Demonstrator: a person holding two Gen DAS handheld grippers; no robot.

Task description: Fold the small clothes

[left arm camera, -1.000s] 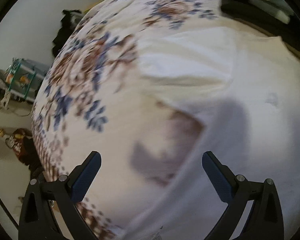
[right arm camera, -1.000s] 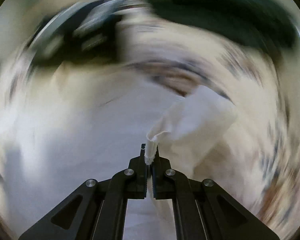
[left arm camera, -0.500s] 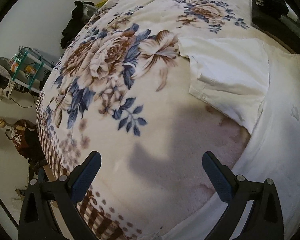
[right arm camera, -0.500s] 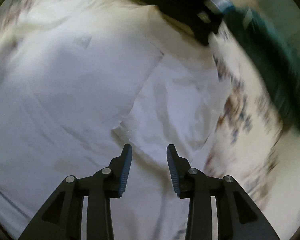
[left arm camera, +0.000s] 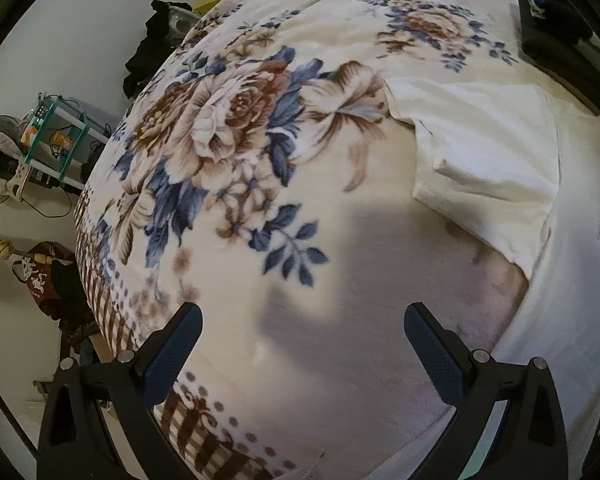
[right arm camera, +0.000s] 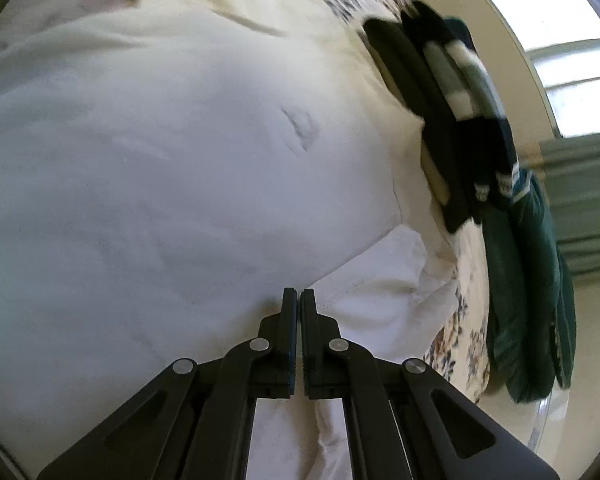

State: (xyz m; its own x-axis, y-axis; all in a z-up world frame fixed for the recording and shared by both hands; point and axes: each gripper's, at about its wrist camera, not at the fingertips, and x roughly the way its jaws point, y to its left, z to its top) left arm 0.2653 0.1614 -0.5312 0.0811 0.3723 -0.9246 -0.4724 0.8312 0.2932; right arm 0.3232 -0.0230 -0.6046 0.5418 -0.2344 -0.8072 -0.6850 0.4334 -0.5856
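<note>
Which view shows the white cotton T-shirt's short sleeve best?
The left wrist view: the white cotton T-shirt's short sleeve lies flat, sharp and unobstructed on the floral fleece blanket. The right wrist view shows only a blurred sleeve.

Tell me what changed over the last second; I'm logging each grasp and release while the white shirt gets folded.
The right gripper, shut on white cloth a second ago, opened and let it go half a second ago, and is shut again at the white shirt; whether it pinches cloth is unclear. The left gripper stayed wide open over the floral blanket, holding nothing.
</note>
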